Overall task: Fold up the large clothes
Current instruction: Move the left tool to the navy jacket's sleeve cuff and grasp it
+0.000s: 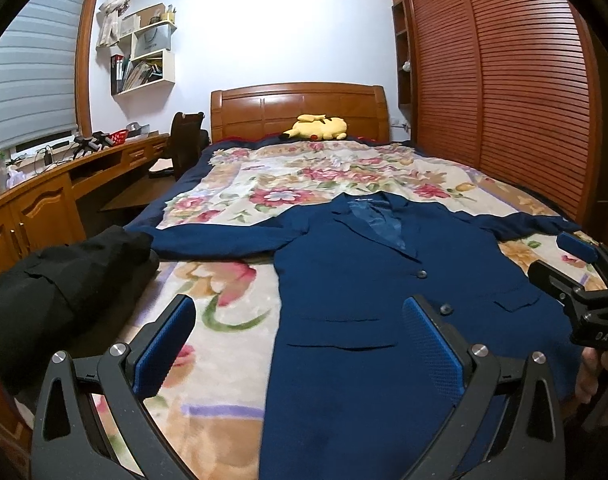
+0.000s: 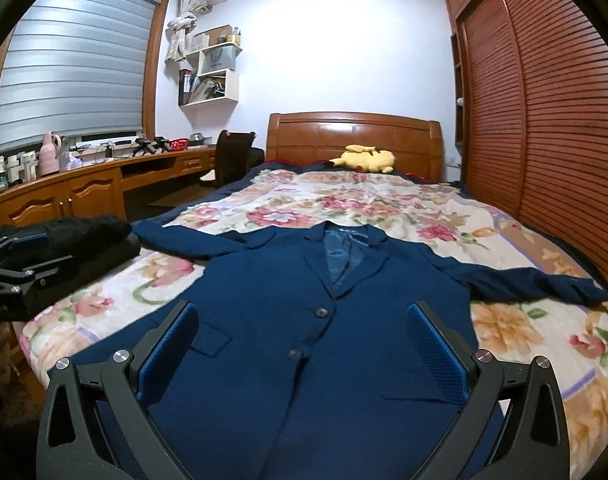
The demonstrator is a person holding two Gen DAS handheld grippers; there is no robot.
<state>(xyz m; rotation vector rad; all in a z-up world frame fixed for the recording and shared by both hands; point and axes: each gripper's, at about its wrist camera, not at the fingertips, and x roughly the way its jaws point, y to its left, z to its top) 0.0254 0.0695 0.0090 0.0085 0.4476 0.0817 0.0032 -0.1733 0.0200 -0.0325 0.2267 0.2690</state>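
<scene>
A navy blue suit jacket (image 1: 356, 264) (image 2: 304, 304) lies flat and face up on the floral bedspread, collar toward the headboard, both sleeves spread out sideways. My left gripper (image 1: 299, 320) hovers open above the jacket's lower left part and the blanket, holding nothing. My right gripper (image 2: 304, 328) hovers open over the jacket's front near the lower button, also holding nothing. The right gripper (image 1: 580, 276) shows at the right edge of the left wrist view; the left gripper (image 2: 19, 264) shows at the left edge of the right wrist view.
A black folded garment (image 1: 55, 280) (image 2: 75, 236) sits at the bed's near left corner. A yellow plush toy (image 1: 318, 127) lies by the wooden headboard (image 1: 299, 110). A wooden desk (image 1: 35, 196) runs along the left wall; a slatted wardrobe (image 1: 496, 80) stands on the right.
</scene>
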